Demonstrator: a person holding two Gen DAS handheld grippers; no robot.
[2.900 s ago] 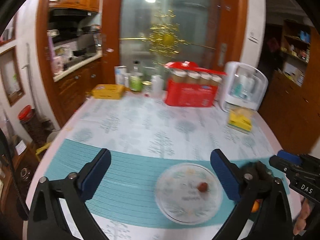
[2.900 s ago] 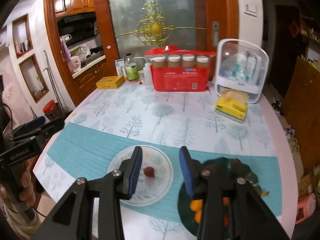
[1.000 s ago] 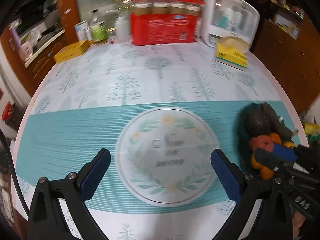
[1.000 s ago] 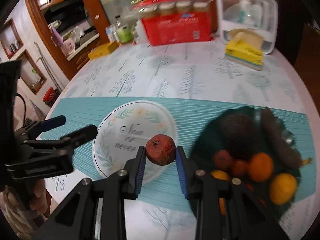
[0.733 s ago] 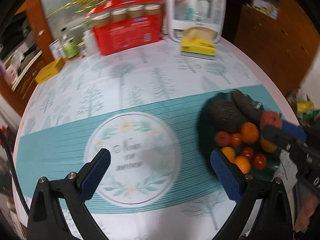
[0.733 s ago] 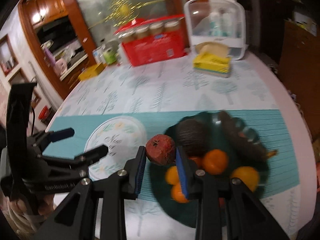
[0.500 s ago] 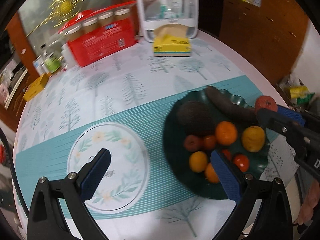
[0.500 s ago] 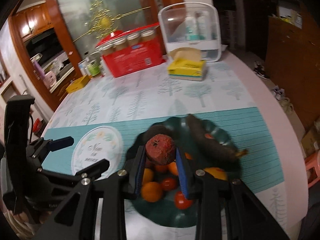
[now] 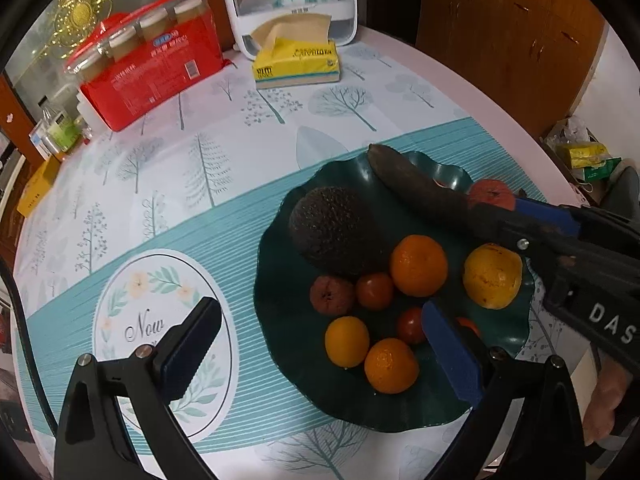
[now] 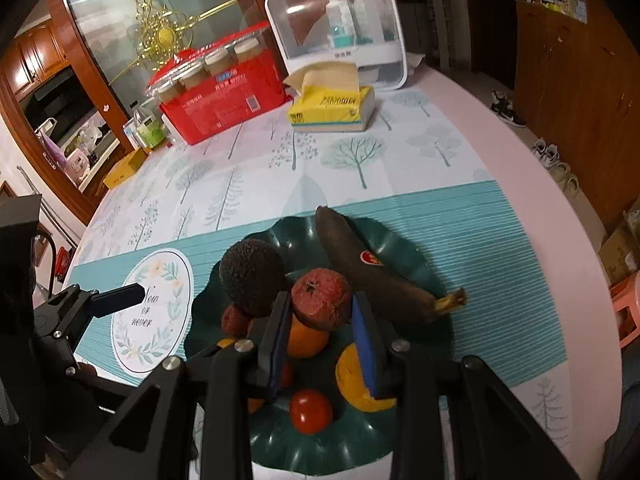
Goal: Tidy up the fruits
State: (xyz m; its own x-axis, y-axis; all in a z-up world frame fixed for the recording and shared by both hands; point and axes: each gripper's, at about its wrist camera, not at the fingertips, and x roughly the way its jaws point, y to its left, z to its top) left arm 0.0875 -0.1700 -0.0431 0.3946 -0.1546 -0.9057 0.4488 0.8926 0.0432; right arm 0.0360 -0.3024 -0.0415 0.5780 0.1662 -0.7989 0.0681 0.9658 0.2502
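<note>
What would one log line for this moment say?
right hand-held gripper: shut on red fruit | position: over green fruit plate | left hand-held gripper: open, holding nothing | white plate: bare

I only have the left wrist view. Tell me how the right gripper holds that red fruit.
Observer: The right gripper is shut on the red fruit, one pad on each side, over the dark green plate.
Operator: Report what shows under it.
Observer: An orange shows just below the fruit, between the fingers.
Operator: Describe the banana's hidden end.
Observer: The brown banana ends in a yellowish stem near the plate's right rim.
</note>
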